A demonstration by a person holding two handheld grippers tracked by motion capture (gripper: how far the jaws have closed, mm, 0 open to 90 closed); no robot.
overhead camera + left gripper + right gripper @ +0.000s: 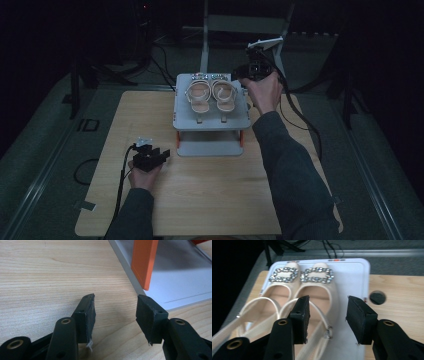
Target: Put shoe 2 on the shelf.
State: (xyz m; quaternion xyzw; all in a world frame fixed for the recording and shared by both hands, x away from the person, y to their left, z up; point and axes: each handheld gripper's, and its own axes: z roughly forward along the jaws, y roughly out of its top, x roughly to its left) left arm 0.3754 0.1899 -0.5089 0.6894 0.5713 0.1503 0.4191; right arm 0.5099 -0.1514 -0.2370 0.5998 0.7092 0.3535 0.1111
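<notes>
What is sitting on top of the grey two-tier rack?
A pair of cream sandals with rhinestone buckles lies side by side on the rack's top shelf. The lower shelf looks bare at its front edge; the rest is covered by the top shelf.

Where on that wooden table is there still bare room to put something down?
The wooden table is bare along its near edge between the two sleeves, and on its far-left corner beside the grey rack. The rack's top shelf is crowded by the pair of shoes.

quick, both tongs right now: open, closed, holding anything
Left tongs: open, nothing between them, over bare table.
Right tongs: open, holding nothing, above the right shoe on the white rack.
</notes>
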